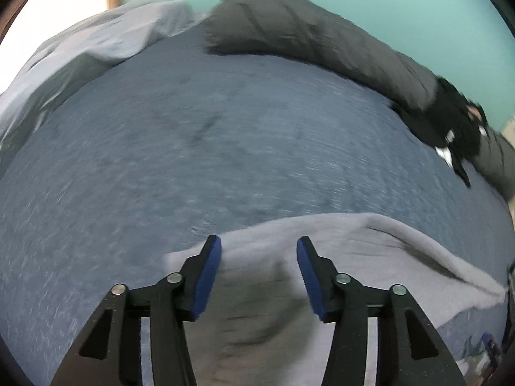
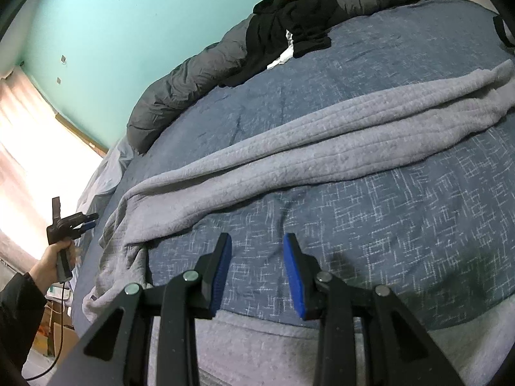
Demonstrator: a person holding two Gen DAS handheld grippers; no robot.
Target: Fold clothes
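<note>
Over blurred bedspread (image 1: 193,135): left gripper (image 1: 259,251) apart, empty; right gripper (image 2: 257,247) apart; grey garment (image 2: 289,148) cut off.

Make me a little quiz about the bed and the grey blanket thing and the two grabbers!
1. True or false: the left gripper is squeezing the grey garment.
2. What lies on the dark grey duvet by the teal wall? A) a black garment B) a red pillow C) a book
3. Fill in: the right gripper hangs over the ____ bedspread.

Key
1. False: its jaws stand open, with the cloth below them.
2. A, the black garment.
3. Blue.
</note>
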